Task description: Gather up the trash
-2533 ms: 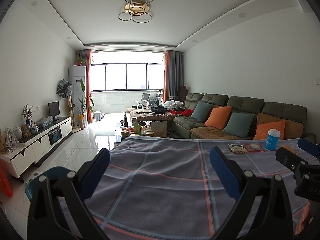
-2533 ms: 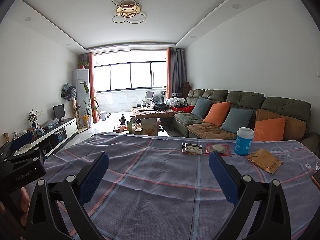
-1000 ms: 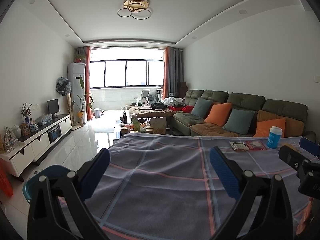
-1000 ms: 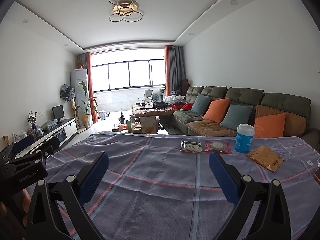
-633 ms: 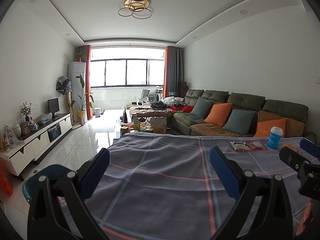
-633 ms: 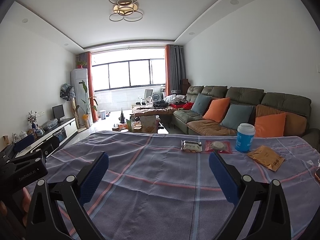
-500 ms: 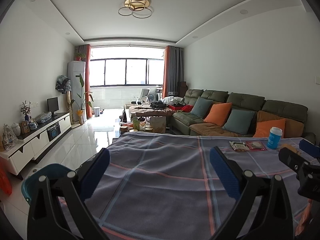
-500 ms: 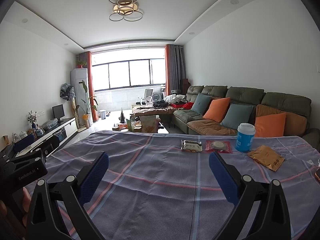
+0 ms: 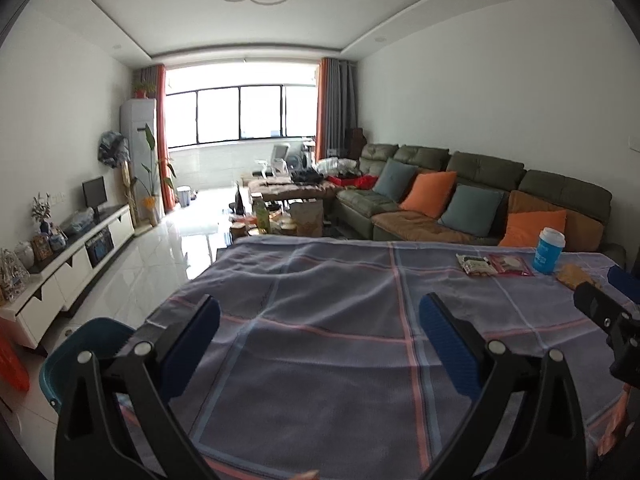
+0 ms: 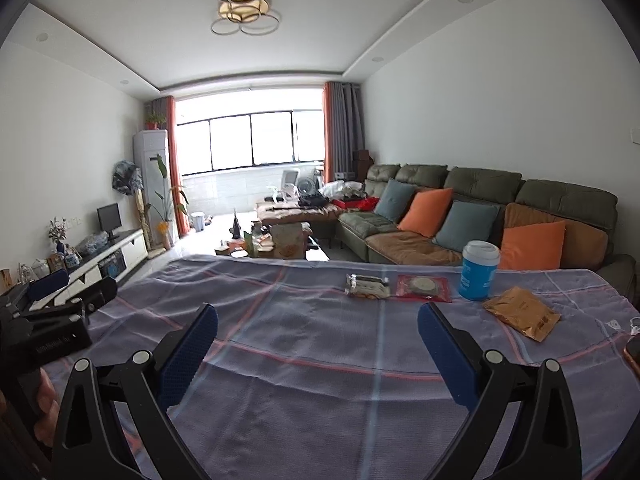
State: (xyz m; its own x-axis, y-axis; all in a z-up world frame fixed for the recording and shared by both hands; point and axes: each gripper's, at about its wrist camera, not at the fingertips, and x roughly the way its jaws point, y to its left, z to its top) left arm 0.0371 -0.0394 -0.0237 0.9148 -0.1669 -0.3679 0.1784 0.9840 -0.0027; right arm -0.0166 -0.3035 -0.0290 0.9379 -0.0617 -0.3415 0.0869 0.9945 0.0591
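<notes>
On the far right of the plaid tablecloth [image 10: 304, 344] lie a clear snack wrapper [image 10: 367, 286], a red packet [image 10: 424, 288], a blue paper cup with a white lid [image 10: 479, 276] and a crumpled brown packet [image 10: 522, 312]. The same wrapper [image 9: 475, 265], red packet [image 9: 511, 265], cup [image 9: 549, 250] and brown packet [image 9: 574, 274] show in the left wrist view. My right gripper [image 10: 318, 344] stands open over the near cloth, well short of the trash. Open too, my left gripper [image 9: 320, 334] hovers over the cloth's left part. Neither holds anything.
A teal bin [image 9: 80, 354] stands on the floor at the table's left corner. Behind the table runs a green sofa [image 10: 480, 216] with orange and teal cushions. A cluttered coffee table [image 10: 280, 240] and a white TV cabinet [image 9: 68, 252] lie beyond. A phone edge [image 10: 634, 354] shows at right.
Both views have tilted slightly downward, so the table fills a little more of the frame. The trash has not moved and both grippers stay open.
</notes>
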